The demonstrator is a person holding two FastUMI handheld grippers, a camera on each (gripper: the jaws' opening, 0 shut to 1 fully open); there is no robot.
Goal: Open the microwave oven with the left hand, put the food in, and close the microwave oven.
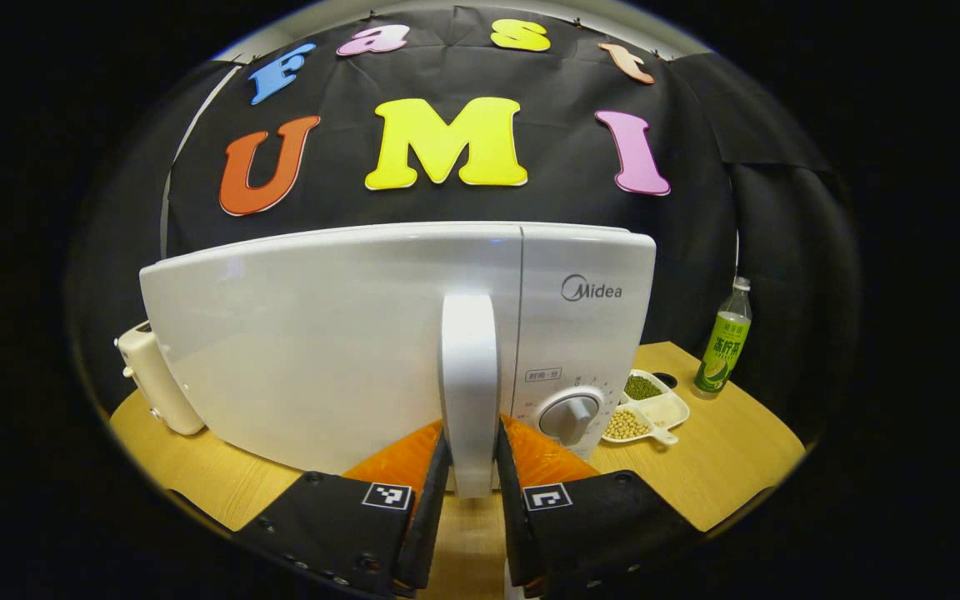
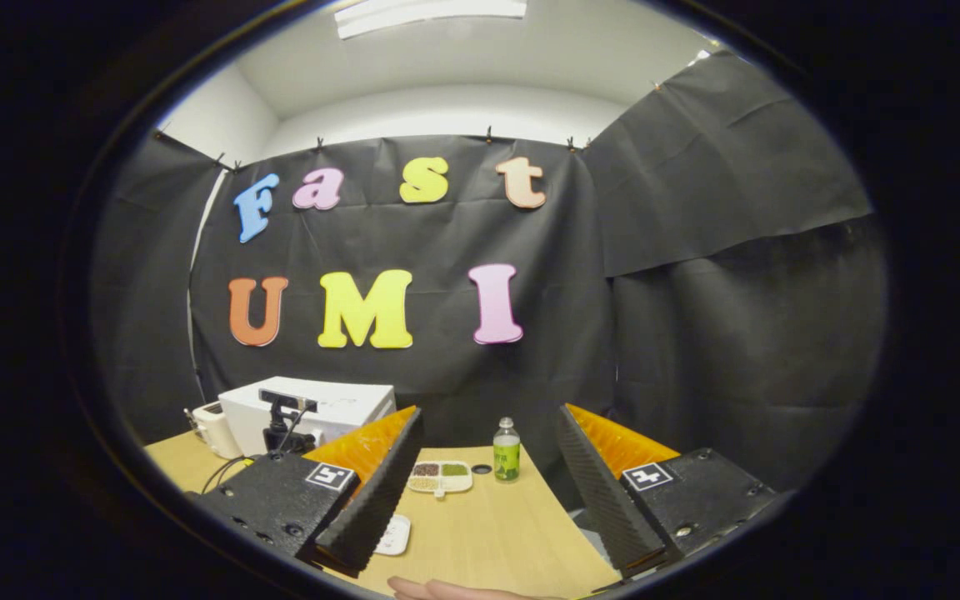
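Left gripper view: left gripper (image 1: 472, 475) is clenched on the microwave's vertical door handle (image 1: 469, 383); pull evenly outward, swinging with the hinge so the fingers don't slip. Beside it sit the dial (image 1: 570, 414), a compartment dish of beans (image 1: 647, 408), then a green bottle (image 1: 723, 342). Right gripper (image 2: 484, 492) hangs released over bare table (image 2: 488, 533), with room to swing.

The left gripper view sits low and very close to the microwave (image 1: 397, 333), facing its door. The right gripper view looks from farther back along the surface (image 2: 488, 533) toward the booth wall. Both take in the microwave, the bottle (image 1: 723, 342) and, seemingly, the same divided dish (image 2: 442, 477).
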